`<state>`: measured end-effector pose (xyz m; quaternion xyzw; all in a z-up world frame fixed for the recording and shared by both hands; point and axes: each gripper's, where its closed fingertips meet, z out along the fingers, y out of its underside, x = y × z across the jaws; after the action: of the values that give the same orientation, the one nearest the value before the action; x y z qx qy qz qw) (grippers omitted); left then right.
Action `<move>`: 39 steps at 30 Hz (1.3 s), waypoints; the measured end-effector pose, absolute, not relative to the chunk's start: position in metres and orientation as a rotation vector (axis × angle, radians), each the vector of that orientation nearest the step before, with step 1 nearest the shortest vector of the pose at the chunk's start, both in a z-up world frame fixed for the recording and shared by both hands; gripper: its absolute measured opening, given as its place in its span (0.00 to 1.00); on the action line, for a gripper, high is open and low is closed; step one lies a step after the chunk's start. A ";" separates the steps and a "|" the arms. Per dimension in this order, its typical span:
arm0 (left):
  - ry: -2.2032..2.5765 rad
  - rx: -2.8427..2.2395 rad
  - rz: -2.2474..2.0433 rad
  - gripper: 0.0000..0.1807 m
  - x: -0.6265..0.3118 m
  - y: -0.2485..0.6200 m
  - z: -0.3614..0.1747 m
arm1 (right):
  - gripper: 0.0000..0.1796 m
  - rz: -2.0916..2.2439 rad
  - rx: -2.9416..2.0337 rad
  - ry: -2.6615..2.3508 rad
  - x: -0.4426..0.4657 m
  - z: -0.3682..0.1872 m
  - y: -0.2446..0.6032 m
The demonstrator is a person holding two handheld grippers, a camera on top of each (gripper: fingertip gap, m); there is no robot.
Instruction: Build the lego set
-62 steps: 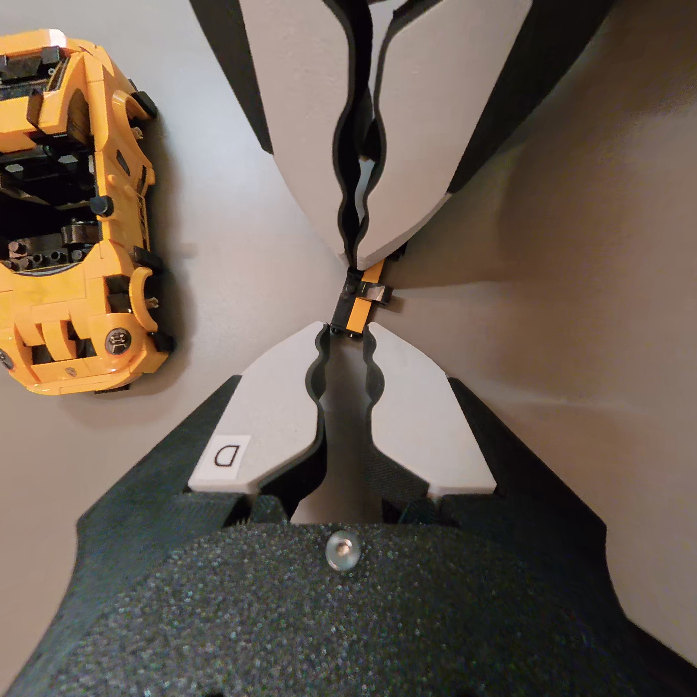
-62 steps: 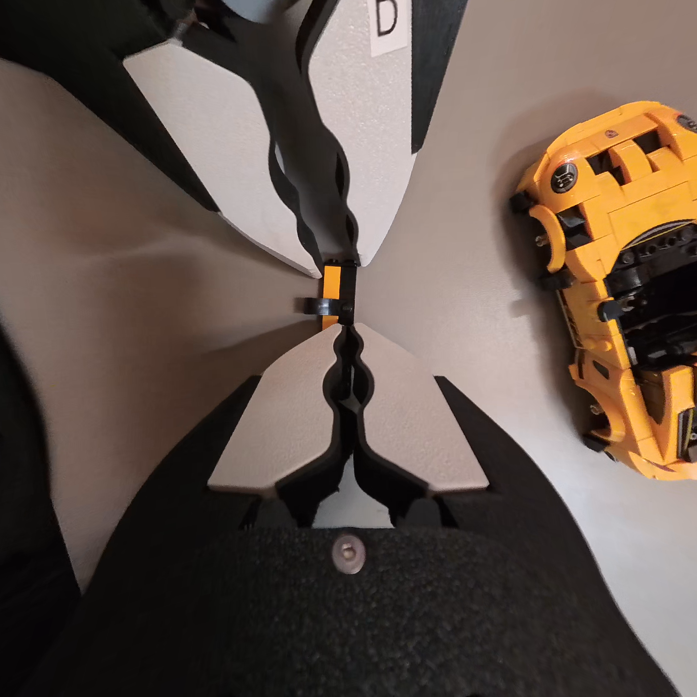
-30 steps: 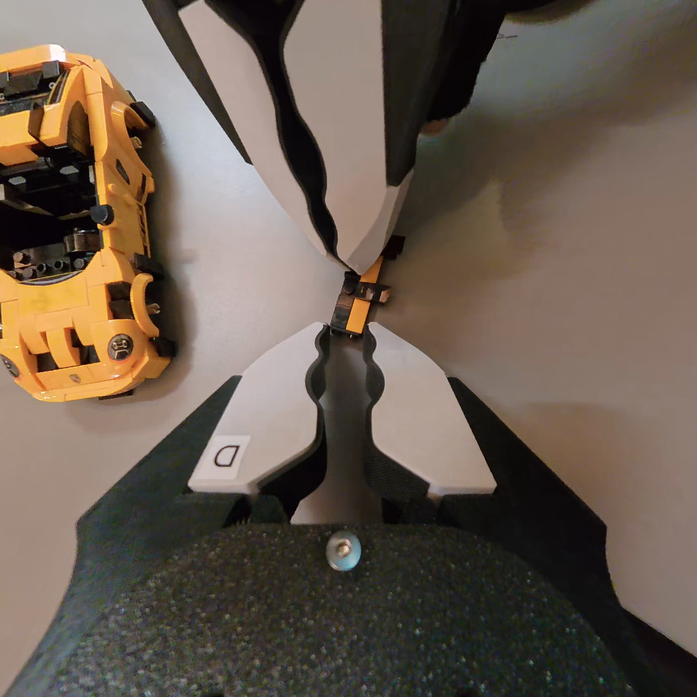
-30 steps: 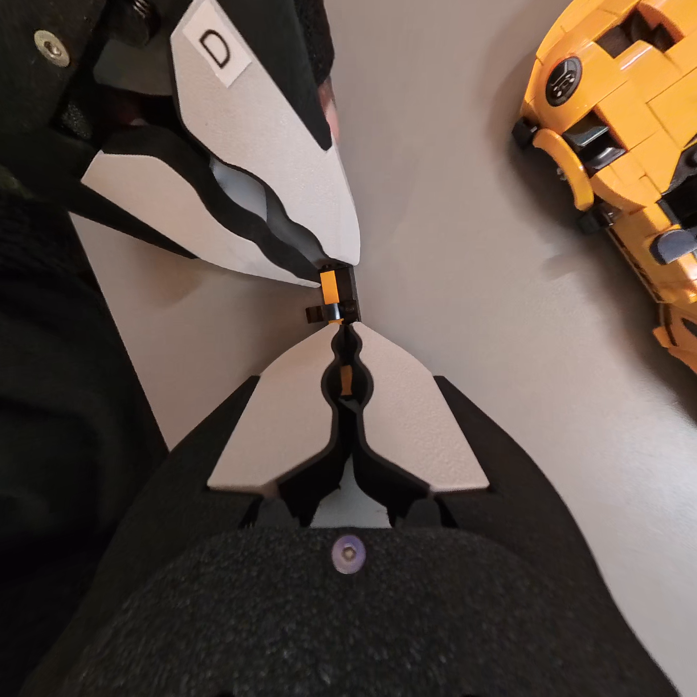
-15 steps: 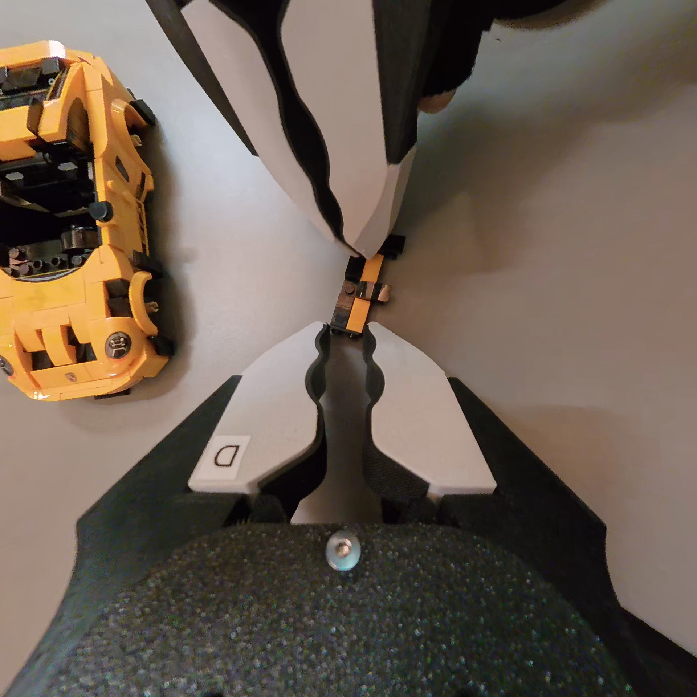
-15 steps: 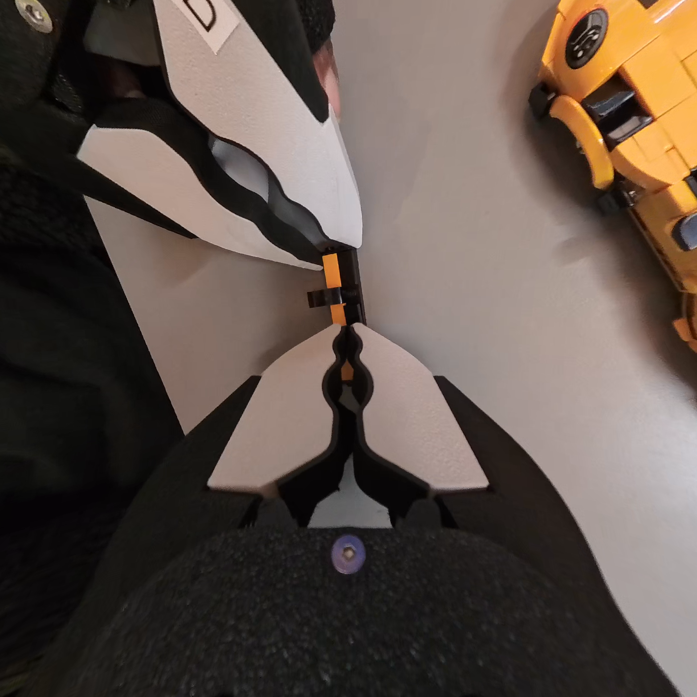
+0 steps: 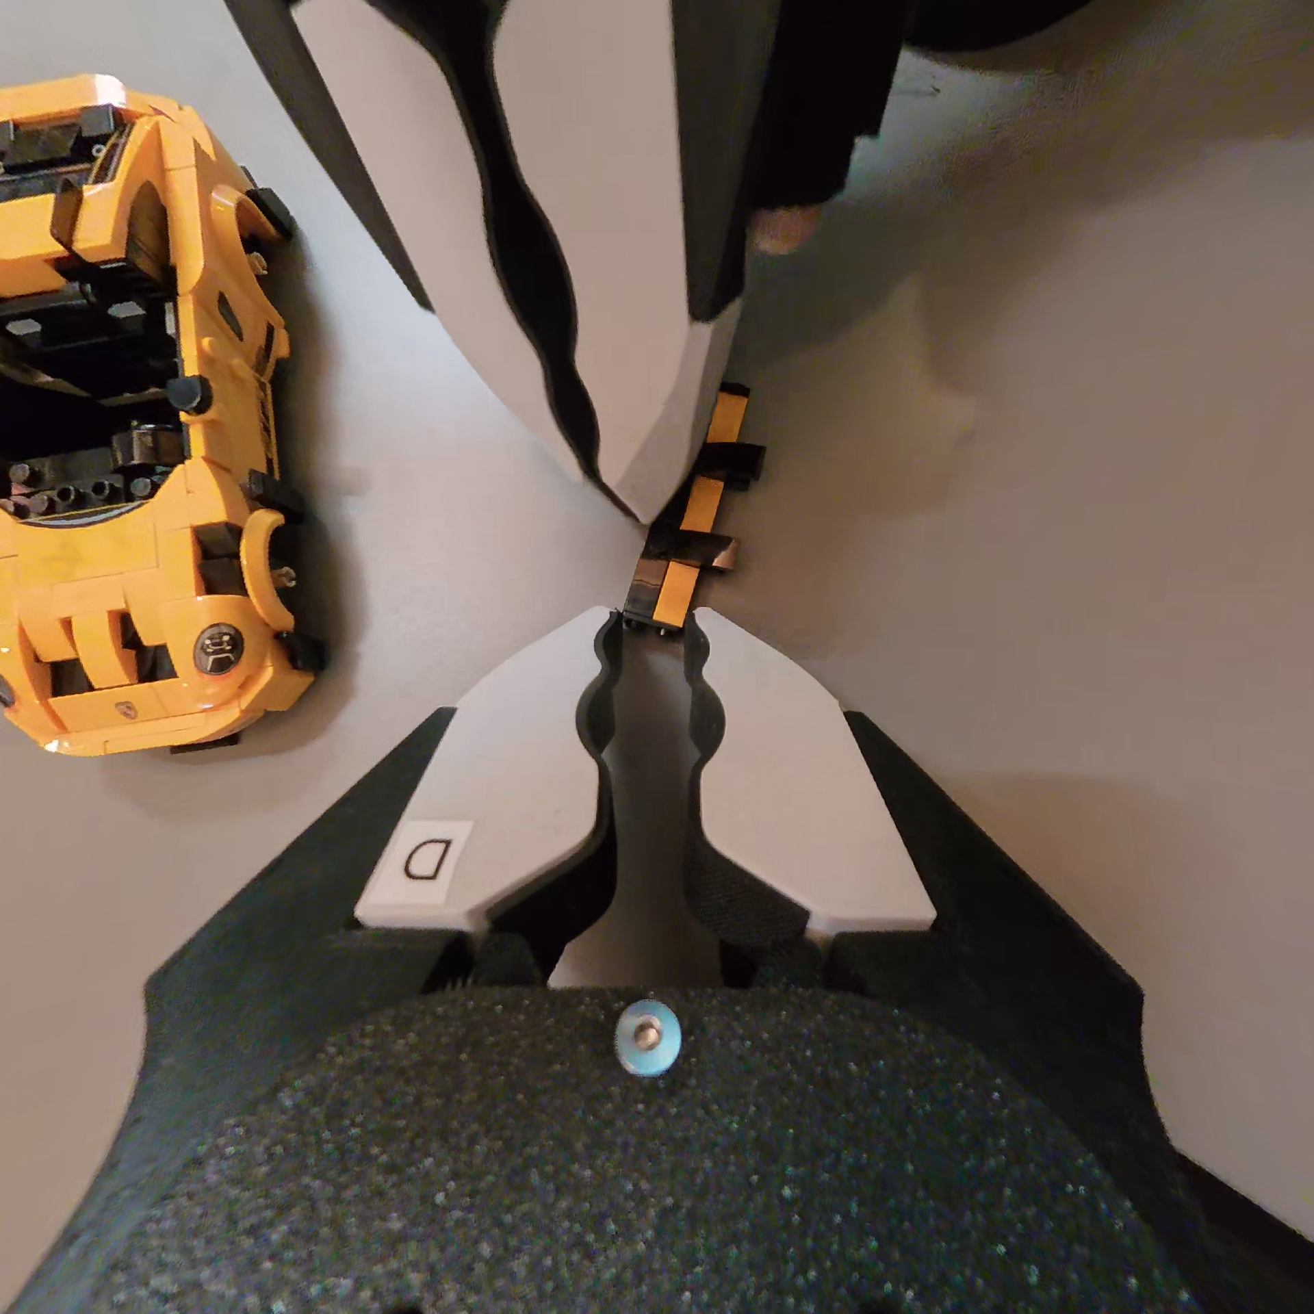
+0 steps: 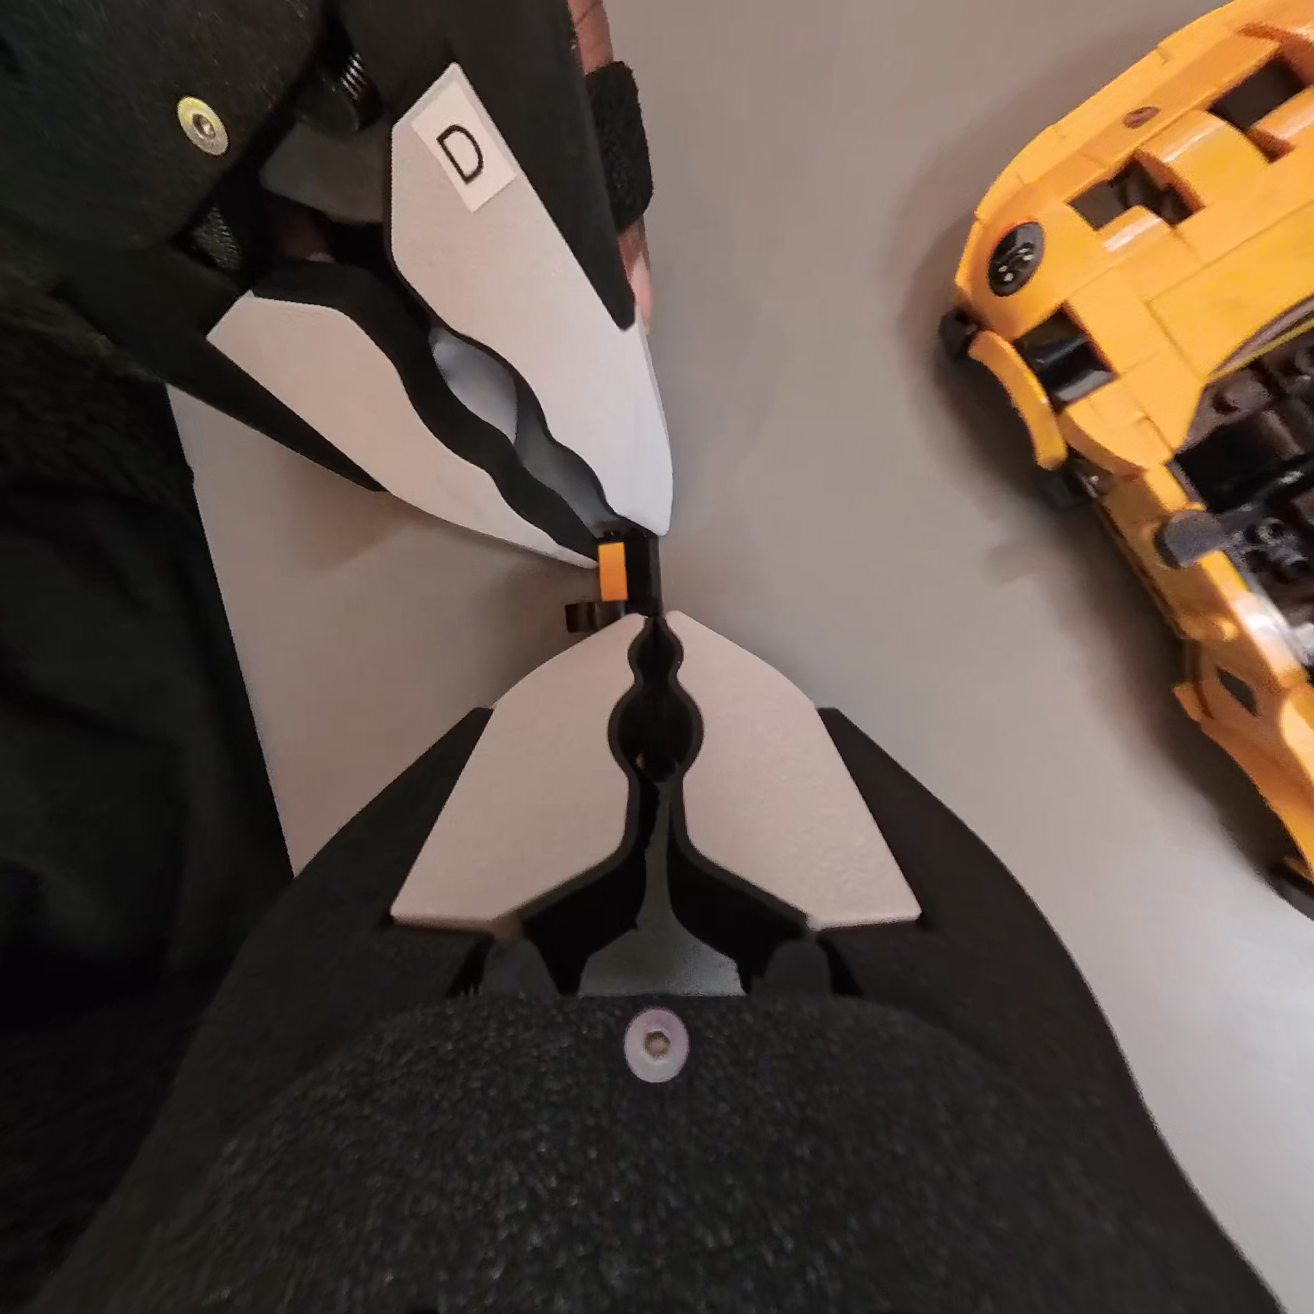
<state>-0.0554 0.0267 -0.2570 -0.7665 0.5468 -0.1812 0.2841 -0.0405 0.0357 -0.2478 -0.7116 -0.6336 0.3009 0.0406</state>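
Strip [image 7: 693, 547] of orange and black lego, small and thin, w/ little black clips sticking out sideways: prob. very light, rigid plastic, smooth so fairly slippery, and likely to pop apart at the stud joints if bent or twisted. Best held across its flat faces at the ends, clear of the clips, w/ push force along the studs only.

Left gripper [image 7: 653, 622] pinches the near end of the strip at its very tips; jaws stand a narrow gap apart, just the strip's width, clamped on it. Right gripper [image 8: 653, 617] has its jaws pressed nearly together on the strip's other end [image 8: 629, 583]; in the left view its tips come down from above and cover part of the strip, so how deep the grip goes can't be told. Strip thus spans tip to tip between both grippers, held above the grey table [image 7: 1066, 498], not resting on it as far as I can judge.

Car [image 7: 135, 426], orange, partly built, sits on the table well apart from the strip, to the left side in left view, right side in right view [image 8: 1152, 370]. Neither gripper touches it.
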 end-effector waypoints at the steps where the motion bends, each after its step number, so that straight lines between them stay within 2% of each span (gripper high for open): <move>1: 1.462 -2.051 -0.487 0.09 -0.055 0.027 -0.257 | 0.00 0.919 -2.170 -1.946 -0.042 -0.249 0.035; 3: 1.460 -2.052 -0.491 0.09 -0.055 0.027 -0.257 | 0.00 0.919 -2.155 -1.963 -0.044 -0.249 0.033; 4: 1.460 -2.052 -0.491 0.09 -0.055 0.027 -0.257 | 0.05 0.918 -2.153 -1.979 -0.043 -0.250 0.032; 5: 1.460 -2.052 -0.492 0.09 -0.055 0.027 -0.257 | 0.05 0.900 -2.147 -1.995 -0.042 -0.250 0.031; 8: 1.461 -2.051 -0.487 0.09 -0.055 0.027 -0.257 | 0.00 0.843 -2.116 -2.018 -0.040 -0.251 0.031; 39: 1.453 -2.063 -0.499 0.09 -0.055 0.026 -0.257 | 0.00 0.570 -1.968 -2.043 -0.036 -0.254 0.033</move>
<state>-0.0553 0.0263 -0.2571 -0.7698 0.5420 -0.1863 0.2810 -0.0358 0.0326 -0.2538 -0.6748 -0.7008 0.1955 0.1238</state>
